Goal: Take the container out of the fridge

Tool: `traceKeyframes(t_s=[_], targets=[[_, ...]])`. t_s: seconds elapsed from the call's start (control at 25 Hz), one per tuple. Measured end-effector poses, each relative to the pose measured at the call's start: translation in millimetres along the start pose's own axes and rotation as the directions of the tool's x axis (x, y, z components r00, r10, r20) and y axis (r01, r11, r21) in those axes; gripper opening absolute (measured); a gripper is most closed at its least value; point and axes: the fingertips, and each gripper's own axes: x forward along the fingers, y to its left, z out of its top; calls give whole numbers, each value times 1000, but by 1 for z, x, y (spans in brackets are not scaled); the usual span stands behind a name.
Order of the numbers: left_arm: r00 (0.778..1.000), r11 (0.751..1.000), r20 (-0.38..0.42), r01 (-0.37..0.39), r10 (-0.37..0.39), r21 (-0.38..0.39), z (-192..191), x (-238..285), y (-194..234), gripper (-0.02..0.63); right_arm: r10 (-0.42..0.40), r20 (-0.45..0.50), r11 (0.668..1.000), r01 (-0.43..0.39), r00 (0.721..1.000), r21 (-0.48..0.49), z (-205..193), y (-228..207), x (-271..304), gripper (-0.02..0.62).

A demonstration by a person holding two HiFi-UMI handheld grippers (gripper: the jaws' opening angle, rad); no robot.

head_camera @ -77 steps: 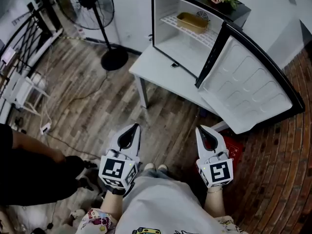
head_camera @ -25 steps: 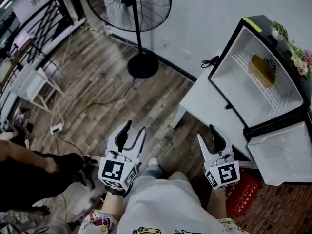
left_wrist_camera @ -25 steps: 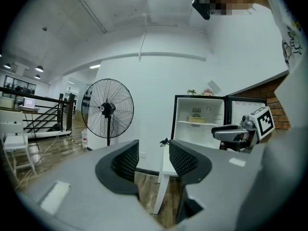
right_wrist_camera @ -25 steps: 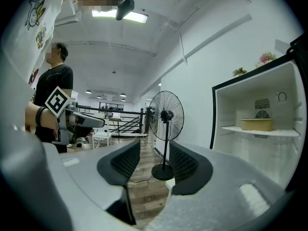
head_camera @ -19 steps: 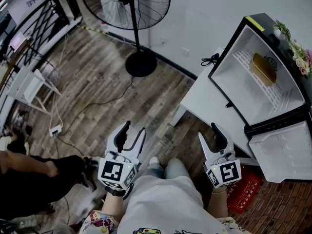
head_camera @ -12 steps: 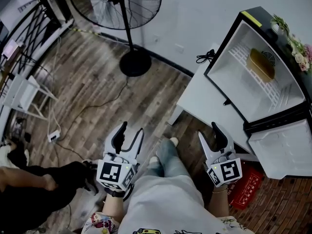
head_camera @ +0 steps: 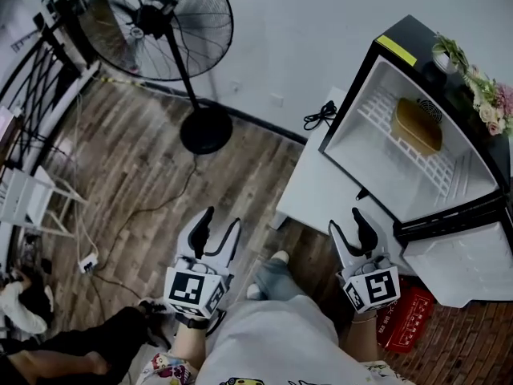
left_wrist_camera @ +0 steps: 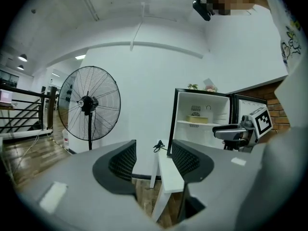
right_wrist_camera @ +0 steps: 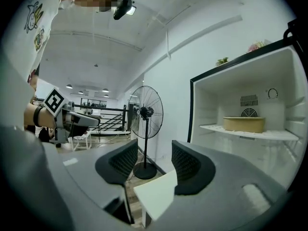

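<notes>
A tan container [head_camera: 417, 125] lies on the white wire shelf inside the open black fridge [head_camera: 353, 127], which stands on a white table [head_camera: 317, 187]. It also shows in the left gripper view [left_wrist_camera: 198, 120] and the right gripper view [right_wrist_camera: 243, 124]. My left gripper [head_camera: 224, 217] [left_wrist_camera: 153, 153] and right gripper [head_camera: 345, 218] [right_wrist_camera: 154, 155] are held in front of my body, well short of the fridge. Both are open, with nothing between the jaws. The right one hangs by the table's near edge.
The fridge door [head_camera: 461, 267] hangs open at the right. A pedestal fan [head_camera: 172, 26] stands on the wooden floor at the left. A black cable [head_camera: 319, 117] lies on the table, flowers [head_camera: 481, 79] sit on the fridge, and a red crate [head_camera: 405, 319] rests below.
Both grippers' jaws have spread from shut to open. My view has swung and closed in on the fridge, and my legs have stepped forward.
</notes>
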Motion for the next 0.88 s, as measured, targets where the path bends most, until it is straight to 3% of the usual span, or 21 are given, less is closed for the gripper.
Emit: traceKeyframes(t_s=[0.4,0.88], targets=[[981,980,11,192,-193,47,43,107,-30,232,-134,31,991,135,991,-23,27,-74,23,232],[911,909,12,411,-413,73,55,179,-92,232,-302,18,952,303,953,-46,31,-130,-5,233]])
